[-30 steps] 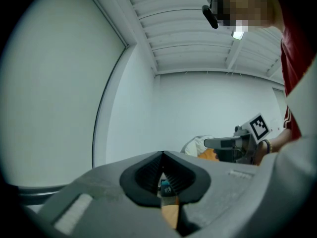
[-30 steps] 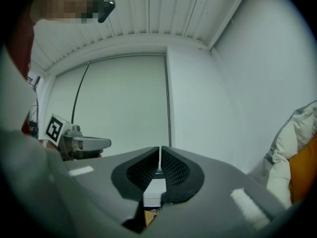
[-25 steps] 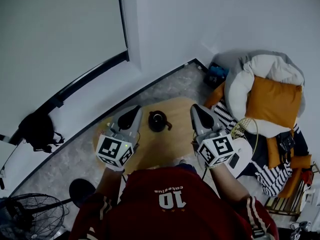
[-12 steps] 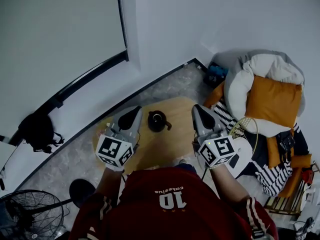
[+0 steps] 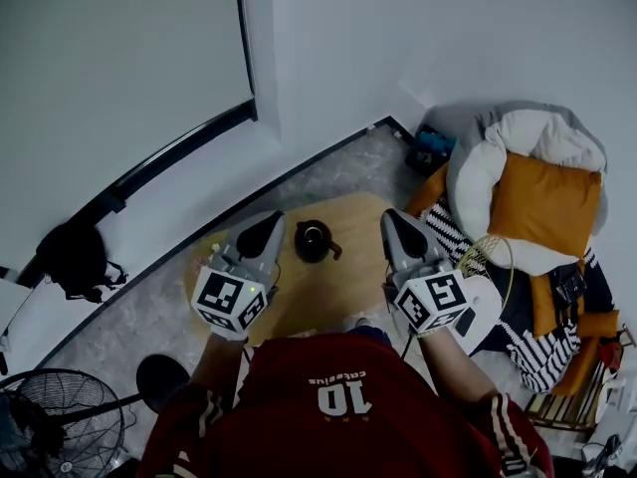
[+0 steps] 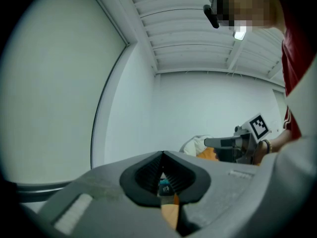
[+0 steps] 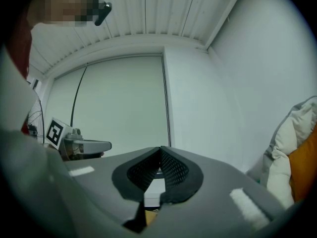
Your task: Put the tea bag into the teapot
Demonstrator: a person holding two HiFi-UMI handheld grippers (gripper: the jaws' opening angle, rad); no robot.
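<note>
A small dark teapot (image 5: 314,240) with no lid on stands at the far side of a round wooden table (image 5: 338,287). My left gripper (image 5: 265,221) is held level to the left of the teapot, shut with nothing between its jaws (image 6: 162,156). To the right of the teapot my right gripper (image 5: 394,217) is also level and shut on nothing (image 7: 159,151). Both grippers hover above the table, apart from the teapot. No tea bag shows in any view. Each gripper view catches the other gripper from the side, the right gripper (image 6: 233,143) and the left gripper (image 7: 84,146).
A grey-and-white cushion chair (image 5: 498,157) with an orange pillow (image 5: 542,202) and a striped blanket (image 5: 542,352) lies right of the table. A floor fan (image 5: 55,416) stands at the lower left and a black bag (image 5: 75,259) lies by the wall. White walls close off the far side.
</note>
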